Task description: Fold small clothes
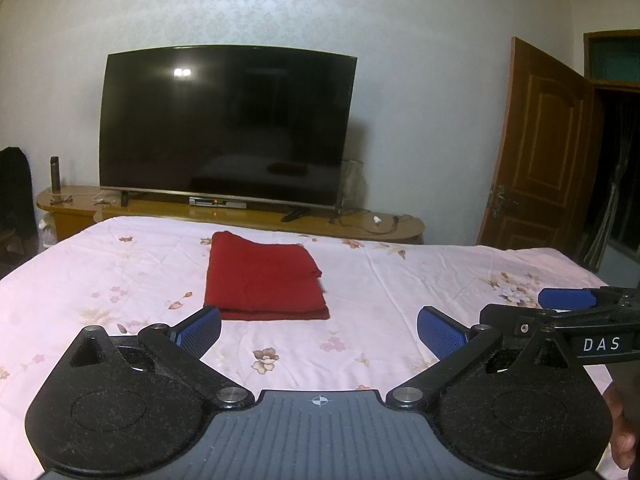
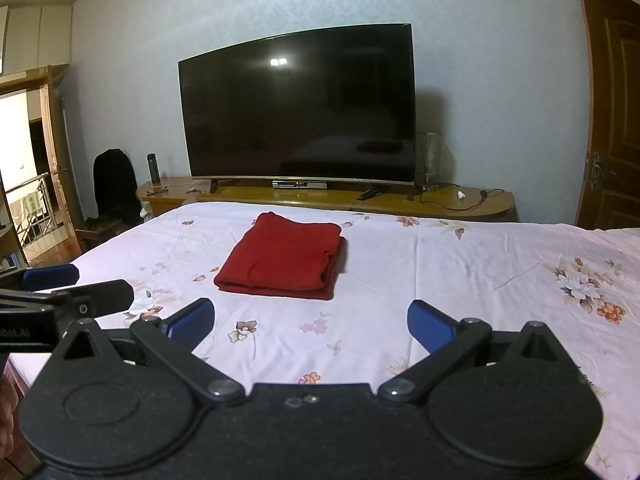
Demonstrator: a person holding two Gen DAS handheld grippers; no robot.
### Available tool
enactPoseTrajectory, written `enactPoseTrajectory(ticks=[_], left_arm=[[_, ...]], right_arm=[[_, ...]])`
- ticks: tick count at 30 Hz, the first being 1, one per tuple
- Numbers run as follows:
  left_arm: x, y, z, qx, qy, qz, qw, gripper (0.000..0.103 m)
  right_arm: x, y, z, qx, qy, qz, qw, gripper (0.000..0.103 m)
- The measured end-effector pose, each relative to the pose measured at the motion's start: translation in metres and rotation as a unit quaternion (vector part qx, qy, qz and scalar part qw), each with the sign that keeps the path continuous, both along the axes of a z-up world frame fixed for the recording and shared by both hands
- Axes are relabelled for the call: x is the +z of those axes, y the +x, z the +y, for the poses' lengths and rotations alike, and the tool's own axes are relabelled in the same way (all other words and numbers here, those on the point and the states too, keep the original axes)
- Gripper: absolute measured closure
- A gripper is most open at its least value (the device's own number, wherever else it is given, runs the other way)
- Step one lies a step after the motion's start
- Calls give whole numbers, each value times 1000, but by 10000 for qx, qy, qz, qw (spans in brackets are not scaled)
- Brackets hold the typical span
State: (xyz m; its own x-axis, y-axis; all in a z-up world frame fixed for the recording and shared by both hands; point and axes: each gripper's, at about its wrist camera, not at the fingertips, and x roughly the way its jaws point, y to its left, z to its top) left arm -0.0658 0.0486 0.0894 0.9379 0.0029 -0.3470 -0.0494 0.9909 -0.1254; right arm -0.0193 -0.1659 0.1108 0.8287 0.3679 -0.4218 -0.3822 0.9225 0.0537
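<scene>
A: Where does the folding stand, by your reckoning?

B: Nearly done, I'd judge. The red garment lies on the bed as a flat, layered rectangle, nearer the far edge, by the television stand, than the near one. Both tools are held back over the near part of the bed, well apart from it.

A: And the jaws?

B: The left gripper has its jaws spread wide with nothing between them. The right gripper is the same: jaws spread, empty. In the left wrist view the right tool pokes in at the right side, so the two sit close together.

A: So what would the step call for?

B: Either one more fold or a last tidy. If folding again, I'd take the two near corners together, one per tool, pinching all the layers at once, and carry them level towards the far edge so the stack doesn't shear.

A: How does the cloth look?

B: Deep red, soft and thickish. The near edge shows stacked layers. The right edge is less neat: layers sit slightly offset there, with a small bulge. The left edge runs straighter. I'd press that right side flat before letting go.
</scene>
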Motion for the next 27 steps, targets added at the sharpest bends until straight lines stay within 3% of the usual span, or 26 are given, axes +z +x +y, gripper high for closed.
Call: enactPoseTrajectory(ticks=[27], left_arm=[[1,5,-8,-110,75,-69,9999,0]], right_arm=[[-2,3,-3,-51,22,15,10000,1]])
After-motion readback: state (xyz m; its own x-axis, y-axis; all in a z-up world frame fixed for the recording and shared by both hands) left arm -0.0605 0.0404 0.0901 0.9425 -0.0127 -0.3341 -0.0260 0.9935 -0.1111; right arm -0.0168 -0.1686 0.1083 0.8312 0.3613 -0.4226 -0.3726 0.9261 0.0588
